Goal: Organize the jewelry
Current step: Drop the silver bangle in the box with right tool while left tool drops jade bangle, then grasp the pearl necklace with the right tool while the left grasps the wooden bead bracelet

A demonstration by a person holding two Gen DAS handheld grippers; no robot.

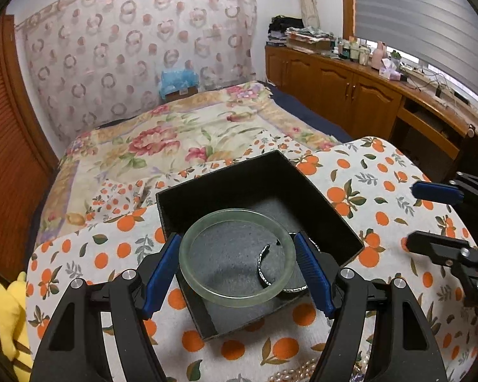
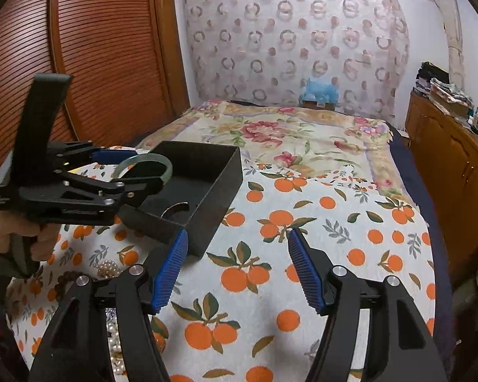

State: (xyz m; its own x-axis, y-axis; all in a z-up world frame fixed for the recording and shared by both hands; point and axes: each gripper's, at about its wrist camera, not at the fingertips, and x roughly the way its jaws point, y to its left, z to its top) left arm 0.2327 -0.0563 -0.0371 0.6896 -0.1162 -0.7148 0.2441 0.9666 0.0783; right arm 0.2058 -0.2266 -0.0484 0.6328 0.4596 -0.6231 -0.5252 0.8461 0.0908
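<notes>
My left gripper (image 1: 237,245) is shut on a pale green jade bangle (image 1: 207,293), holding it flat between its blue pads just above the open black box (image 1: 181,197). A silver open bracelet (image 1: 263,267) lies on the box's grey lining under the bangle. In the right wrist view the left gripper (image 2: 133,172) holds the bangle (image 2: 167,164) over the box (image 2: 220,197). My right gripper (image 2: 235,254) is open and empty over the orange-print cloth, to the right of the box. It shows at the right edge of the left wrist view (image 1: 411,213).
Pearl strands (image 2: 106,269) and dark beads (image 2: 68,278) lie on the orange-print cloth (image 2: 334,254) near the front left. A yellow plush toy (image 1: 8,312) sits at the left edge. The floral bed (image 1: 181,133) lies behind; wooden cabinets (image 1: 350,89) stand to the right.
</notes>
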